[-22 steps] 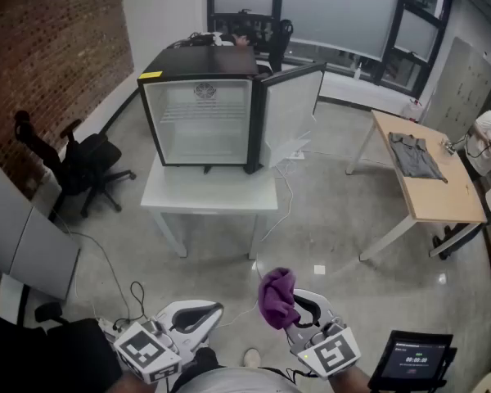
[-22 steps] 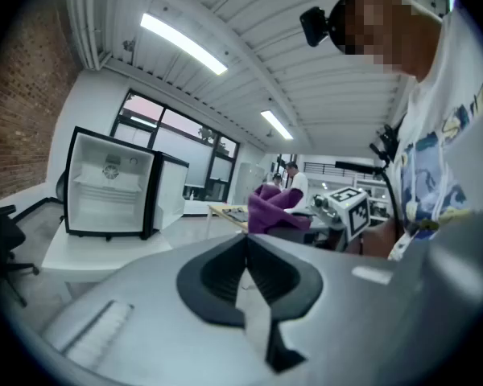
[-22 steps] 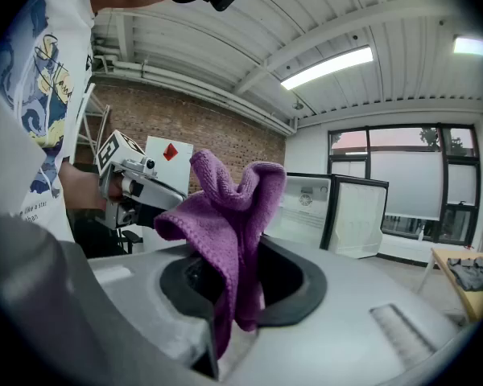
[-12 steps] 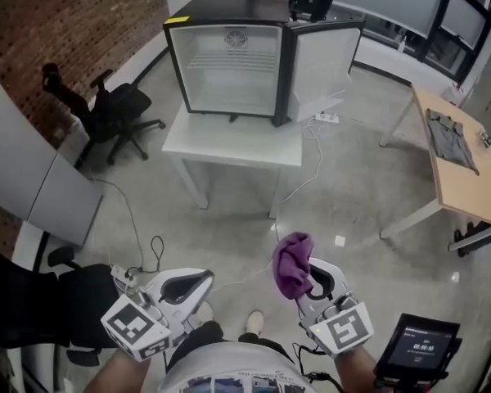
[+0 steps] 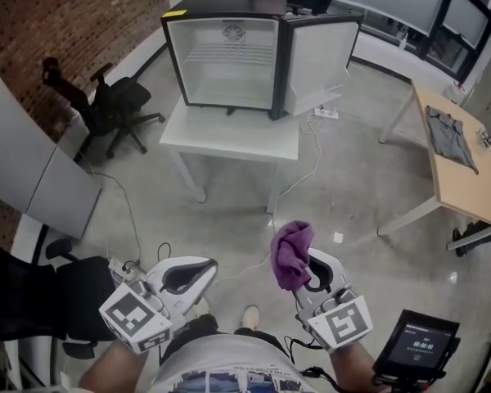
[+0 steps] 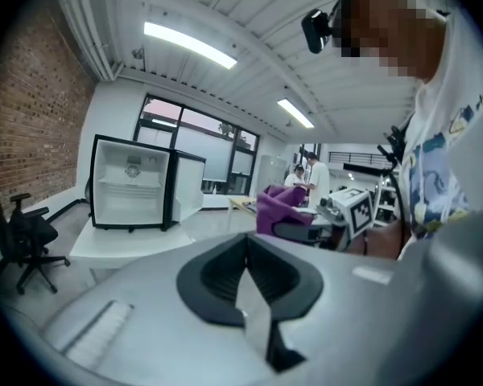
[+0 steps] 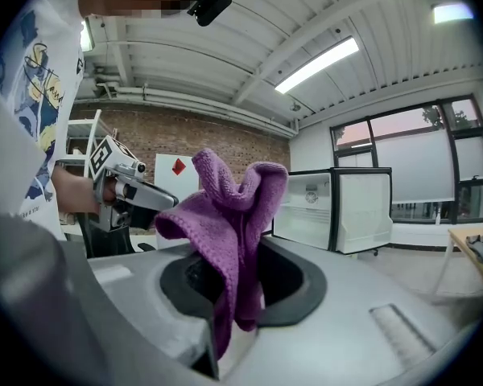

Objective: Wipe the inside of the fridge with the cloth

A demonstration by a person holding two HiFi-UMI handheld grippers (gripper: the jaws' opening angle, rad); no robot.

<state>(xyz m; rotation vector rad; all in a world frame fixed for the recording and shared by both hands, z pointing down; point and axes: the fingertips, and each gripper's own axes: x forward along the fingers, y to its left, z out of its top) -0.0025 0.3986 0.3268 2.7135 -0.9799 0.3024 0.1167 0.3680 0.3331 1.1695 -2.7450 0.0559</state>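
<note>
A small black fridge (image 5: 229, 56) with a white inside stands on a white table (image 5: 229, 137) at the far end of the room, its door (image 5: 315, 56) swung open to the right. My right gripper (image 5: 304, 267) is shut on a purple cloth (image 5: 292, 252) that bunches up above its jaws, also plain in the right gripper view as the purple cloth (image 7: 229, 236). My left gripper (image 5: 188, 273) is shut with nothing in it. Both grippers are held low near the person's body, several steps from the fridge (image 6: 141, 193).
A black office chair (image 5: 106, 109) stands left of the table by a brick wall. Cables (image 5: 295, 178) run across the concrete floor from the fridge. A wooden desk (image 5: 458, 154) with grey fabric sits at right. A tablet (image 5: 413, 352) is at bottom right. Grey panels (image 5: 24, 178) lean at left.
The view has moved closer to the fridge and table. The right gripper with the cloth has risen slightly; the left gripper stays low and shut.
</note>
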